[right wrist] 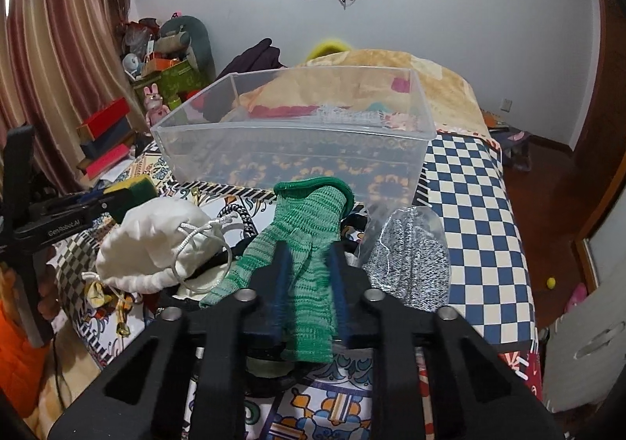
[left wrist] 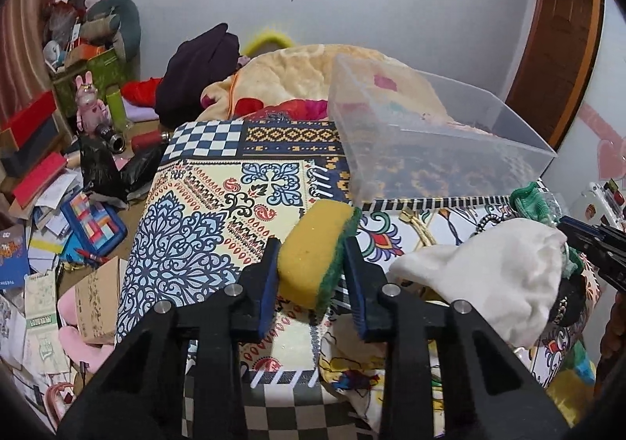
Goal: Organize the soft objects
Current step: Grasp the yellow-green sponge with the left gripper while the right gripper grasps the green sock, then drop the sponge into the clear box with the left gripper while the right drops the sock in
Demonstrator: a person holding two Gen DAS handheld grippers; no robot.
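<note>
My left gripper point(left wrist: 312, 246) is shut on a yellow sponge point(left wrist: 313, 248) with a green scrub side and holds it above the patterned bed cover, left of the clear plastic bin point(left wrist: 442, 142). The sponge also shows in the right wrist view point(right wrist: 129, 187). My right gripper point(right wrist: 307, 256) is shut on a green knit glove point(right wrist: 301, 244), just in front of the bin point(right wrist: 293, 138). A white drawstring pouch point(right wrist: 156, 240) lies left of the glove and shows in the left wrist view point(left wrist: 497, 271). A grey knit glove in a plastic bag point(right wrist: 411, 256) lies to the right.
The bin sits on the patterned bed cover point(left wrist: 203, 205) in front of a heaped yellow blanket point(left wrist: 297, 76). Black cords and a strap point(right wrist: 238, 224) lie under the pouch. The floor at left point(left wrist: 51, 236) is covered with boxes, papers and toys.
</note>
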